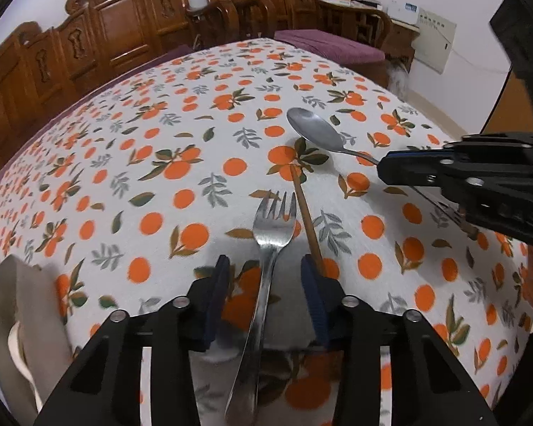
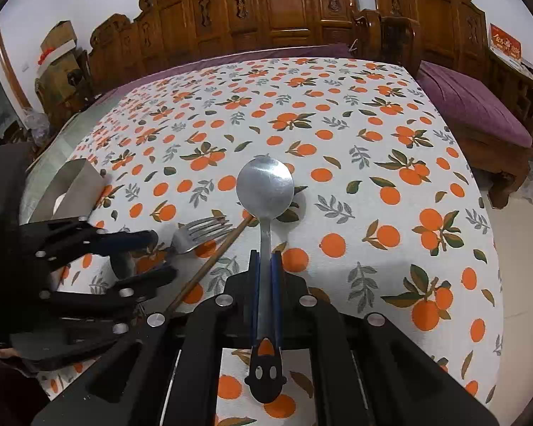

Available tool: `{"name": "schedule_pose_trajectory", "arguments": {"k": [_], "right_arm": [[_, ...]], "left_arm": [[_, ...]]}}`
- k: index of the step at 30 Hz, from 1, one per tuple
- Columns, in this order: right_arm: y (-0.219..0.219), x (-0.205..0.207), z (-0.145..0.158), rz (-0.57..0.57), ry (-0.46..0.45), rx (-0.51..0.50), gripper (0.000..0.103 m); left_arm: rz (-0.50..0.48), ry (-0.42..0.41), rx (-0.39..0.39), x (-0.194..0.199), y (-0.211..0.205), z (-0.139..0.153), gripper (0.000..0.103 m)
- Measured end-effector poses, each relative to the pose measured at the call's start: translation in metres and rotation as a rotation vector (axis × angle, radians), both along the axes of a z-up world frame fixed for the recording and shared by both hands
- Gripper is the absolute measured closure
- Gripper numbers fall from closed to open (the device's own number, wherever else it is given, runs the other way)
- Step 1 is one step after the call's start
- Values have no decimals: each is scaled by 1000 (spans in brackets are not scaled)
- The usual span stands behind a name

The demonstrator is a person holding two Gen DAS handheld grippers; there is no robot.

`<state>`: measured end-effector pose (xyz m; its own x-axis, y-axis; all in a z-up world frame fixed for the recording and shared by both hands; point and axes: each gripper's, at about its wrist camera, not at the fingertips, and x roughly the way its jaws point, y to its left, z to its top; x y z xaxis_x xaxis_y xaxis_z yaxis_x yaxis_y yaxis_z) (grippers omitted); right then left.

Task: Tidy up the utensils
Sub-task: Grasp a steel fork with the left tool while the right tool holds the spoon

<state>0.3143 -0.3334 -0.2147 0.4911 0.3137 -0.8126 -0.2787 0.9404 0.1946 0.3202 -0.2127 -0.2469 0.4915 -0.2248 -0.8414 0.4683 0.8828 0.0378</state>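
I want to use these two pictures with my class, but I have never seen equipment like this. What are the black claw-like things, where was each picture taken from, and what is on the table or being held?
No robot is here: a person holds a two-finger gripper in each hand, and a small wide-angle camera on each one looks forward along its fingers, which bends the pictures.

One picture comes from the left gripper. It is open, with a metal fork lying between its fingers, not yet pinched. Beside the fork lies a wooden chopstick on the orange-patterned tablecloth.

The other picture comes from the right gripper. It is shut on the handle of a metal spoon, its bowl pointing away. From the side you can see the same spoon in the left picture.

A grey container stands at the table's left edge; what it holds is unclear.
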Motion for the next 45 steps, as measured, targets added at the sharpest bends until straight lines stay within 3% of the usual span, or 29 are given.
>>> {"name": "schedule_pose_trajectory", "arguments": {"k": [4, 6, 8, 10, 30, 39, 45], "right_arm": [[2, -1, 0, 11, 3, 6, 95], [3, -1, 0, 16, 2, 7, 95], [4, -1, 0, 17, 1, 12, 95], [4, -1, 2, 17, -6, 10, 95], [39, -19, 41, 72, -134, 47, 95], [79, -38, 61, 131, -193, 62, 95], [109, -52, 71, 167, -224, 66, 95]], "left_arm": [[11, 5, 8, 9, -3, -7, 69], [12, 12, -9, 11, -3, -7, 76], [12, 22, -20, 11, -3, -8, 91], [17, 28, -22, 9, -2, -7, 94], [111, -113, -119, -52, 61, 72, 101], [181, -196, -173, -74, 113, 123, 101], [240, -196, -177, -74, 158, 128, 101]]}}
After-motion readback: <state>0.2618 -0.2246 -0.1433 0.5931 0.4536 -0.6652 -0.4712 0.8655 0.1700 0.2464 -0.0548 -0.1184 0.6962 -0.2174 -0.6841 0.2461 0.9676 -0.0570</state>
